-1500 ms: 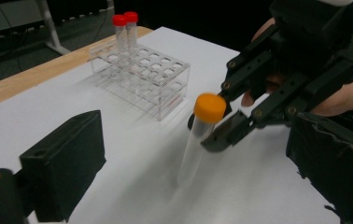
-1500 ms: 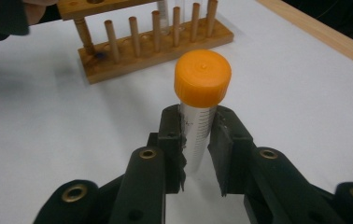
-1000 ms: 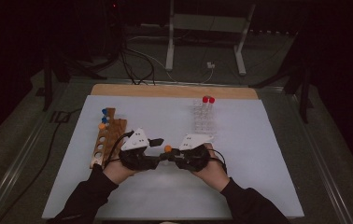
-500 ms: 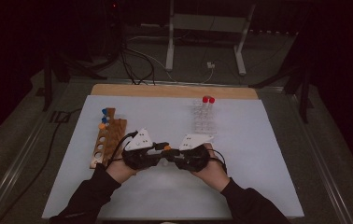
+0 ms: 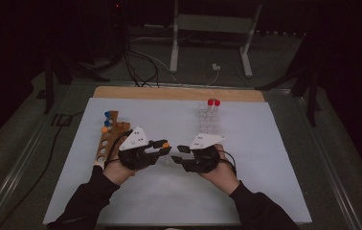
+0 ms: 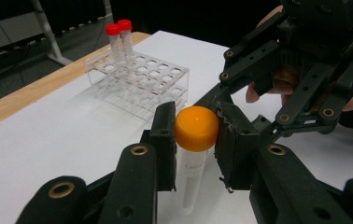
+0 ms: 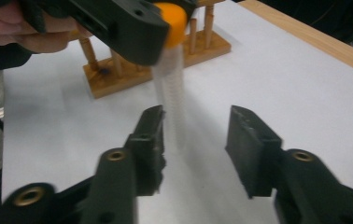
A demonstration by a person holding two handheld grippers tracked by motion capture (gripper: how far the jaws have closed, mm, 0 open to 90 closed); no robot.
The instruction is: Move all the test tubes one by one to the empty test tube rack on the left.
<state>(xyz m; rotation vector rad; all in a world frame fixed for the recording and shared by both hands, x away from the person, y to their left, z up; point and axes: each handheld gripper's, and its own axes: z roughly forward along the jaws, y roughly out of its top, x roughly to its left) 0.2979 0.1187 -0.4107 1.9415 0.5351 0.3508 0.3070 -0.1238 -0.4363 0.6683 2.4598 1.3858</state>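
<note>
1. The wooden rack [image 5: 108,136] sits near the tabletop's left edge, with blue and orange caps at its far end.
2. The left gripper [image 6: 194,135] is clamped on the orange cap [image 6: 196,128] of a tube [image 6: 189,179]. The tube hangs upright over the white mat [image 5: 265,143], near the middle of the tabletop and toward its near edge.
3. The right gripper [image 7: 194,140] faces the left one. Its jaws stand partly apart and have just been opening; its own view shows the tube body close to one pad but not pressed, so it holds nothing.
4. The clear rack [image 5: 209,120] stands toward the far edge, right of centre, with two red-capped tubes [image 5: 213,102] at its far end.
5. Handling: the tube looks like a light, stiff plastic piece with a smooth, probably slippery wall. The ribbed cap gives the surer hold, and a grip on the cap alone may let the body swing. A hard squeeze on the thin wall seems unwise.
6. Compared with a second ago, both hands remain at the same spot near the mat's middle. The grippers then met around the tube, whereas a gap now shows between them, and the tube rests with the left one alone.
</note>
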